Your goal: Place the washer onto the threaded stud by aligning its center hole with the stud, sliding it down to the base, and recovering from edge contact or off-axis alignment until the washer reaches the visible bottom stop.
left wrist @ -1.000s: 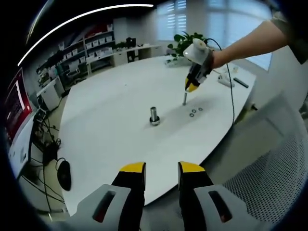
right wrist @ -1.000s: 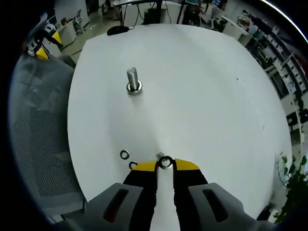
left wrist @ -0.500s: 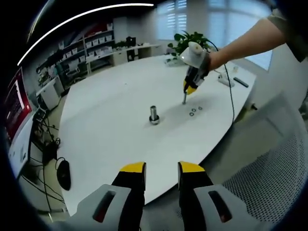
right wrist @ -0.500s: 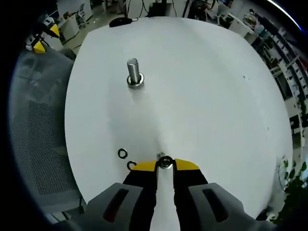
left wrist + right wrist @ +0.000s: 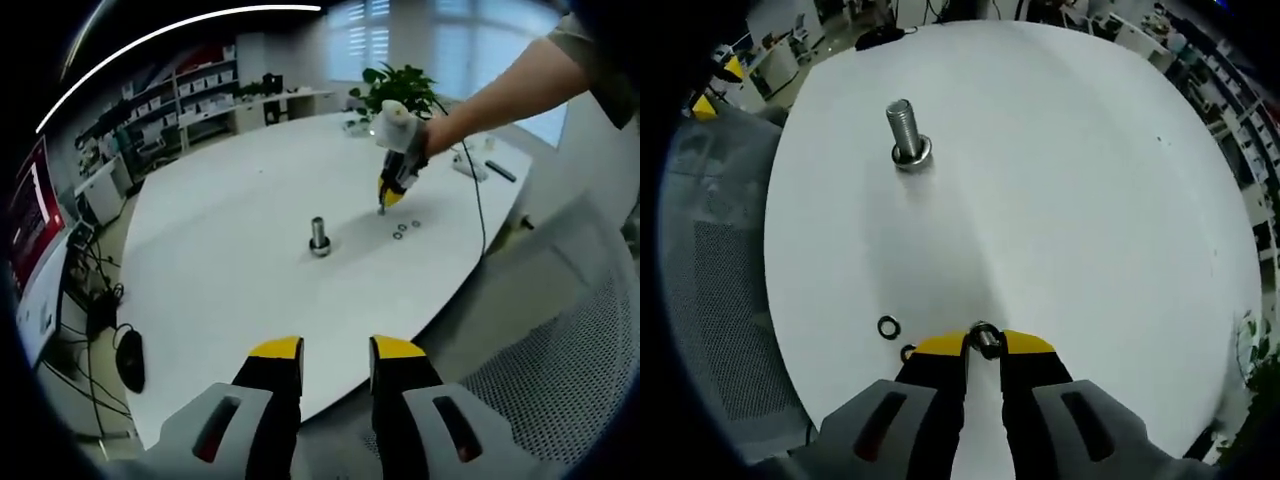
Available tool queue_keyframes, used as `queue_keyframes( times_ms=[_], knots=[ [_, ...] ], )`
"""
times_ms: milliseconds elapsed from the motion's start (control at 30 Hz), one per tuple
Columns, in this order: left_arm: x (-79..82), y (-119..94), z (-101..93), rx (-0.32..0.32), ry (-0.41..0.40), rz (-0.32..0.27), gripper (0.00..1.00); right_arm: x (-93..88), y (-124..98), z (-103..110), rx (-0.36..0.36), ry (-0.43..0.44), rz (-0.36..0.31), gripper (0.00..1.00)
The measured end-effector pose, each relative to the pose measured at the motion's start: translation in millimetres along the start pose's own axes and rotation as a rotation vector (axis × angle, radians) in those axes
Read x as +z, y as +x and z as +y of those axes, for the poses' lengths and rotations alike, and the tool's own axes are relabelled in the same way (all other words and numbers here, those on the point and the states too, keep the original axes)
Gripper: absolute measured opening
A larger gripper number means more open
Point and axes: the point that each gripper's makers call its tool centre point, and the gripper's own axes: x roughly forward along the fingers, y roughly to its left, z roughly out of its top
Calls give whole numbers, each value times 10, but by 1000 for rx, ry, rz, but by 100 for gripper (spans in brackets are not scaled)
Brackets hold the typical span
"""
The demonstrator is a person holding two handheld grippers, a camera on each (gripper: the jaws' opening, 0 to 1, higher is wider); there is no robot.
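Note:
A threaded steel stud (image 5: pixel 902 134) stands upright on the white table (image 5: pixel 1070 180), with a washer at its base; it also appears as the stud (image 5: pixel 319 236) mid-table. My right gripper (image 5: pixel 983 341) is shut on a small metal washer (image 5: pixel 983 337) held at its fingertips, above the table and well short of the stud. From the left gripper view, the right gripper (image 5: pixel 384 201) hangs over the table right of the stud, in a person's hand. My left gripper (image 5: pixel 336 352) is open off the table's near edge, holding nothing.
Two loose washers (image 5: pixel 888 327) lie on the table just left of my right gripper, seen too as washers (image 5: pixel 403 230). A mesh chair (image 5: pixel 560 360) stands at the right. Shelves, desks and a plant (image 5: pixel 395 85) stand beyond the table.
My right gripper has lifted off the table with the washer and moved a little toward the stud, which now looks nearer. The left gripper has stayed put.

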Motion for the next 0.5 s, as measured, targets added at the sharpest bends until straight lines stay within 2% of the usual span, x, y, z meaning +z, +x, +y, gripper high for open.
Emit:
queue_keyframes(
  times_ms=[500],
  knots=[
    [-5,-2,-1,2,-3,3,24,-55,151,125,19,28,14,15]
  ],
)
